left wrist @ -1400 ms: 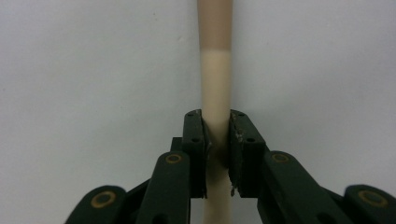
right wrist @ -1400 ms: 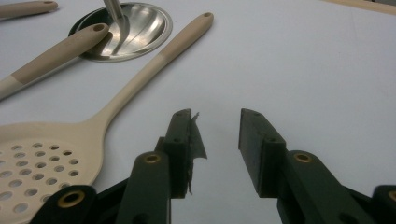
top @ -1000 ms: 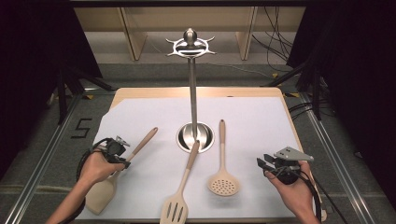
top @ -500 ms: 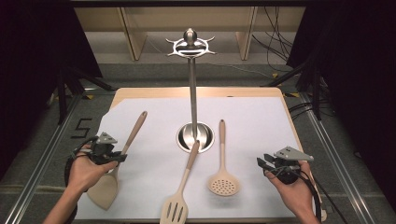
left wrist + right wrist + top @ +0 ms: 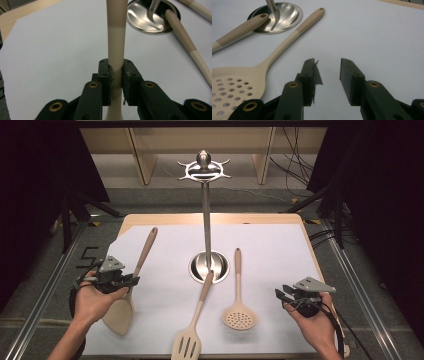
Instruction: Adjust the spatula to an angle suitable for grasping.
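My left gripper [image 5: 131,281] [image 5: 116,75] is shut on the neck of a beige solid spatula [image 5: 142,255] [image 5: 115,30], whose blade [image 5: 120,315] hangs near the sheet's front left and whose handle points up and away. A slotted turner [image 5: 192,330] lies with its handle tip on the steel base [image 5: 209,266] of the hanging stand [image 5: 204,170]. A perforated skimmer [image 5: 239,312] [image 5: 242,85] lies right of it. My right gripper [image 5: 281,296] [image 5: 327,75] hovers open over bare sheet, right of the skimmer.
A white sheet [image 5: 280,255] covers the wooden tabletop [image 5: 150,218]. The stand's pole [image 5: 205,220] rises from the sheet's middle, with hooks at its top. Cables [image 5: 300,175] lie on the floor beyond. Dark curtains flank both sides.
My left gripper has lifted and swung the solid spatula, drawing back left; its handle now points more steeply up and away. My right gripper has stayed in place.
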### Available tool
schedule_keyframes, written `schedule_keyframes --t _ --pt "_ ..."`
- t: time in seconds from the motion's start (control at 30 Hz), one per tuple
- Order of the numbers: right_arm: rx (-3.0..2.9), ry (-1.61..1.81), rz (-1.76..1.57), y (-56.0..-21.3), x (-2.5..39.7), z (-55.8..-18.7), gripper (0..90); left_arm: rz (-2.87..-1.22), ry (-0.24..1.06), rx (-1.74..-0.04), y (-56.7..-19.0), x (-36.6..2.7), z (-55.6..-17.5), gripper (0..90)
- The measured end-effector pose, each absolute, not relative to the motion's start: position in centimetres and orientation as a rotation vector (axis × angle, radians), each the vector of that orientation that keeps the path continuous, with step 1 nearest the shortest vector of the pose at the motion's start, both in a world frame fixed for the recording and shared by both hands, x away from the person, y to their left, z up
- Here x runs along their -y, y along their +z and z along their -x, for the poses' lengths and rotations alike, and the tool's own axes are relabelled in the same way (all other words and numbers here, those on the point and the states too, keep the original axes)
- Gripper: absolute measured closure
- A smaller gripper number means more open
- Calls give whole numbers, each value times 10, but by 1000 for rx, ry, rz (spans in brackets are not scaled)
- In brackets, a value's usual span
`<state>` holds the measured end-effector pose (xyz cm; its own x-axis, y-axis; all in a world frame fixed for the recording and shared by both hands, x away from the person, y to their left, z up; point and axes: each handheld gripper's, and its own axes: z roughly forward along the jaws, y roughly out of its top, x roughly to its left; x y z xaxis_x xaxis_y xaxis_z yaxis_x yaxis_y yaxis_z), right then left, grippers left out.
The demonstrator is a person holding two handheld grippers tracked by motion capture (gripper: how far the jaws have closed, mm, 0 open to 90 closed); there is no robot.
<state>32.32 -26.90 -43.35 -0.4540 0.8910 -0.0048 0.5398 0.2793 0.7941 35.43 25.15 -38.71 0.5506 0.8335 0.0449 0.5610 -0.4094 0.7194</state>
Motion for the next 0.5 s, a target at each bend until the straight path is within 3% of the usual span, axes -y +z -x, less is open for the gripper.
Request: schedule_keyframes --t 0.5 --pt "-2088 1047 -1284 -434 268 -323 658 -2008 599 -1026 -356 -232 -357 781"
